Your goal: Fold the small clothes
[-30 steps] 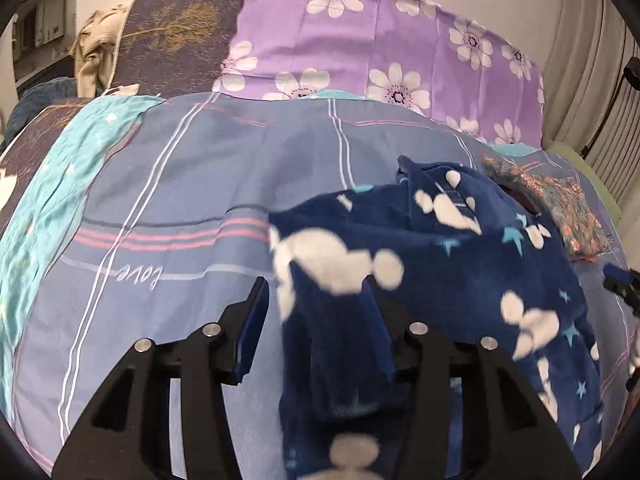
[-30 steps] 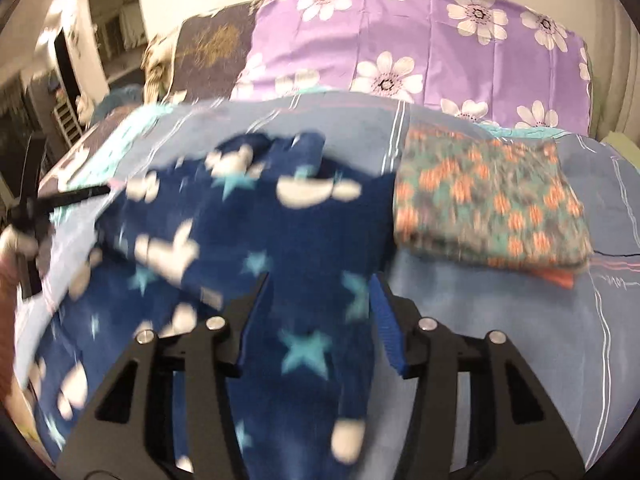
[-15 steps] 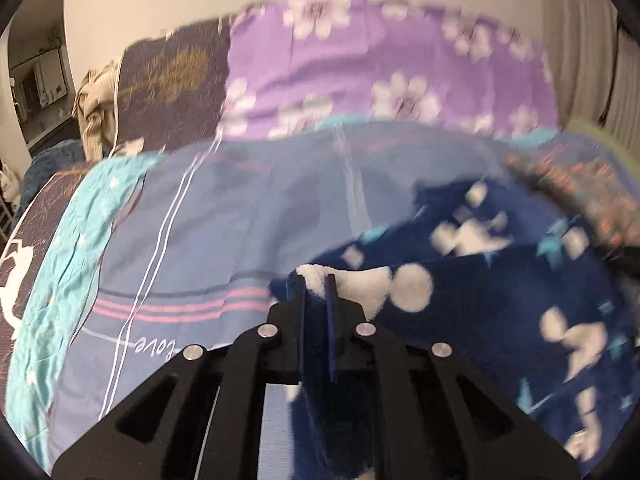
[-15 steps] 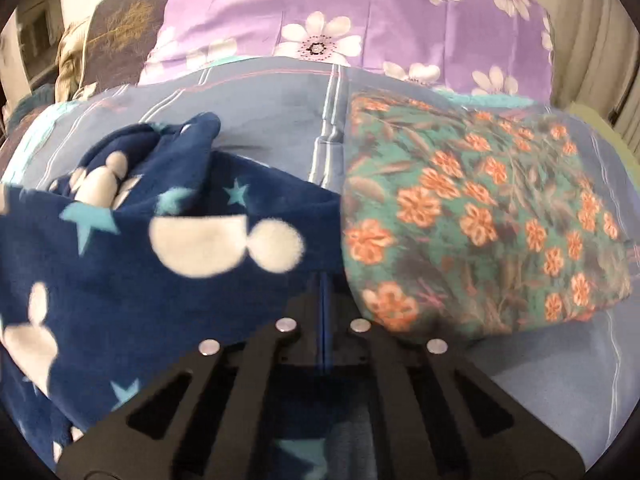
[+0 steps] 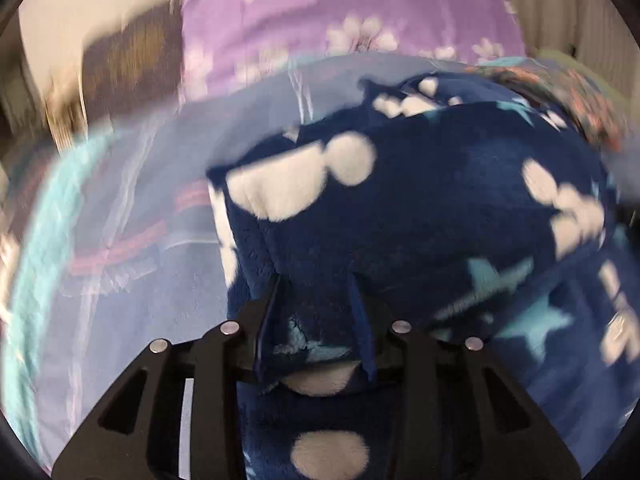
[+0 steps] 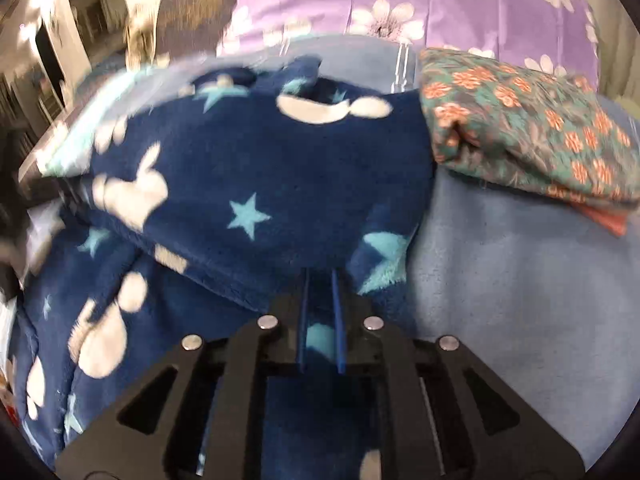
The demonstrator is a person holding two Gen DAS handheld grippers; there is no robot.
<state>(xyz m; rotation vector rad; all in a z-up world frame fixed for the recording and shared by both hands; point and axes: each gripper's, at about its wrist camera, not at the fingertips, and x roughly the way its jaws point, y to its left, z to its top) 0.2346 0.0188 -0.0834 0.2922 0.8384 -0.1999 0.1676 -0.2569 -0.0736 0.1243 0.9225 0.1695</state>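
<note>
Where the room shows: pale wall behind the bed, a blurred doorway and shelving at far left of the right wrist view.
Bed (image 6: 520, 280): one, covered by a light blue sheet with thin white and pink stripes; it carries everything here.
Turquoise cloth (image 5: 36, 248): one strip along the bed's left edge, blurred.
Pillows: two at the head of the bed, one purple pillow (image 6: 440, 4) with white flowers, one dark brown pillow (image 5: 128, 64) to its left.
Garments, counted: two.
Navy fleece garment (image 6: 256, 168): dark blue with white blobs and pale blue stars; it lies on the sheet left of centre, doubled over so an upper layer sits on a lower one. Its folded upper layer runs left to right across the bed; the lower layer trails toward the camera at lower left. Which end is which cannot be told.
Floral folded garment (image 6: 528, 128): green with orange flowers, a neat folded stack just right of the fleece, touching its right edge.
Left hand-held gripper (image 5: 316, 300): blue pads partly spread, fleece bunched between them; whether they pinch it cannot be told.
Right hand-held gripper (image 6: 320, 312): pads nearly together at the near right corner of the fold, fleece showing in the narrow gap; grip unclear.
</note>
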